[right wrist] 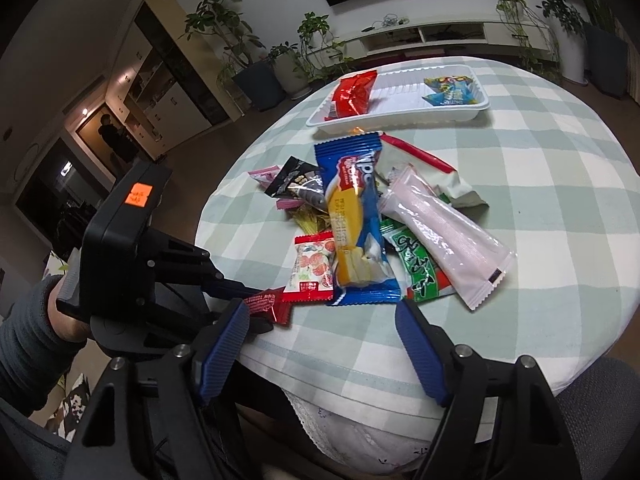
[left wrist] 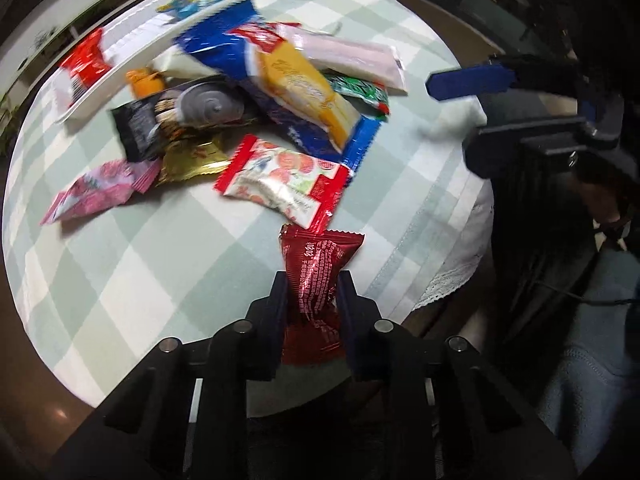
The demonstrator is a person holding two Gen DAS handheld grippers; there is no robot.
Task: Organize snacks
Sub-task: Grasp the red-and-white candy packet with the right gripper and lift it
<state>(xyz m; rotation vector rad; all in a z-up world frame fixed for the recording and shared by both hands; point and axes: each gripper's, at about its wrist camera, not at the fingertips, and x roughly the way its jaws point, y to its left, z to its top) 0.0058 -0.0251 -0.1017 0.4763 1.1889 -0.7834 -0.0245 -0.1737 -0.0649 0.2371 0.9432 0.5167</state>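
The gold packet (right wrist: 310, 220) is hiding under the blue packet (right wrist: 356, 216). The far packets near the tray (left wrist: 86, 108) are looking blurry.

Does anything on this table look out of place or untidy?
Yes. Most snacks lie in a loose heap overlapping on the tablecloth, while the white tray holds only two packets. Nothing looks spilled or torn. The left gripper has its fingers pinched on a dark red packet.

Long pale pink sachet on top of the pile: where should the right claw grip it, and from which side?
Grip the long pale pink plastic sachet across its narrow width near the free crimped end with the black mark, coming from above on the near side. That end overhangs onto the checked tablecloth, clear of the green wrapper. The right claw is open.
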